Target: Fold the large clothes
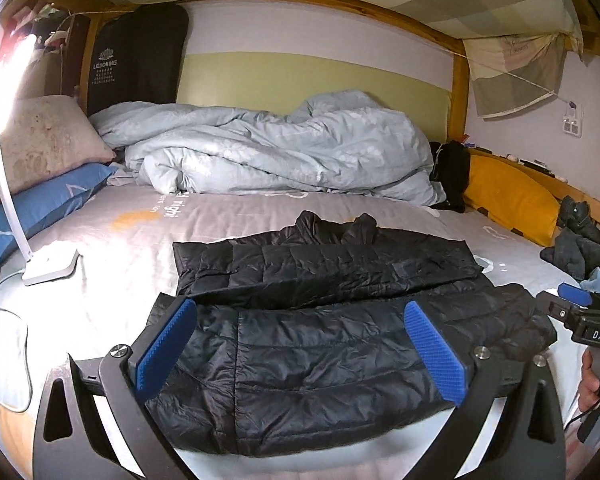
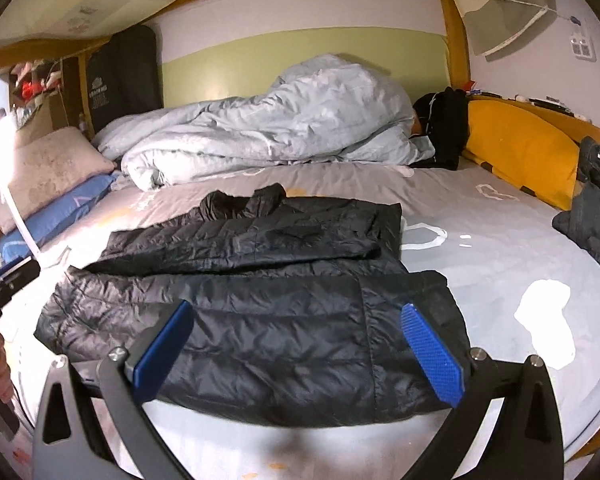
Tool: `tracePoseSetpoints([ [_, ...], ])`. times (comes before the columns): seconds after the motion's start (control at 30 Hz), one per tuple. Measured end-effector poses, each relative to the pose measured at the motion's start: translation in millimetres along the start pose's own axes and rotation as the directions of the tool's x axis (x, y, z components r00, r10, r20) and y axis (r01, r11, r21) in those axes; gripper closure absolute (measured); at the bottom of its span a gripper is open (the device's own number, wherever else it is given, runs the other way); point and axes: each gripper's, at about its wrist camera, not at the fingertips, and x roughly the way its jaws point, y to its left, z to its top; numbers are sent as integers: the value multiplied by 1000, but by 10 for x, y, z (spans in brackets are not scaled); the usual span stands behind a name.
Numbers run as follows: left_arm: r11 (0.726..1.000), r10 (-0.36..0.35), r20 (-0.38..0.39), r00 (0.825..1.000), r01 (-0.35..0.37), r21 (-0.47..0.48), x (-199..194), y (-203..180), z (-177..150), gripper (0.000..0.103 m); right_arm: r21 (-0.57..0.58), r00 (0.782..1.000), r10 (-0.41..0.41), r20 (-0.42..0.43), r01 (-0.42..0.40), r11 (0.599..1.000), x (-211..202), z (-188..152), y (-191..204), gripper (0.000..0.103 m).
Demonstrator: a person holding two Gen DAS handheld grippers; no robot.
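Black quilted puffer jacket spread flat on the grey bed sheet, at the middle of the mattress towards six o'clock, with a sleeve already laid across the body. Collar bunched at twelve o'clock of the garment.

Left gripper hovering above the near hem, jaws spread wide, nothing pinched between the blue pads. Right gripper likewise spread wide over the hem, holding nothing. Each tool seen by the other camera at the frame edge, at about three o'clock and nine o'clock.

Possible troubles, judged from this layout:

- Slippery shell fabric: pinching only the top layer likely to lift one skin and leave the padding behind, giving a crooked fold.
- Puffy filling full of air: folded half likely to spring open again unless pressed down.
- Crossed sleeve lying loose: lifting the hem quickly could drag it off the body and undo that fold.
- Uneven grip heights between the two tools: hem would twist, edges not matching.
- White desk lamp with its cable at nine o'clock, close to the jacket's left edge: wide swing of the left tool could knock it.
- Dark clothes pile at three o'clock: less risk, well apart.
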Motion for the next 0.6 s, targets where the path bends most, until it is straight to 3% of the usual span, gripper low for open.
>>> tracePoseSetpoints([
  [0.3,999,38,-21,999,-37,34,93,7,-83,0,-30,999,-12,-37,11,999,112,-53,-33,0],
  [0.43,999,25,-56,998,-22,49,140,-17,-152,0,-151,997,-24,-74,13,988,184,-138,107,0],
  [0.6,998,15,-96,995,-10,58,170,-65,-277,0,-346,992,-51,-112,10,938,274,-340,398,0],
])
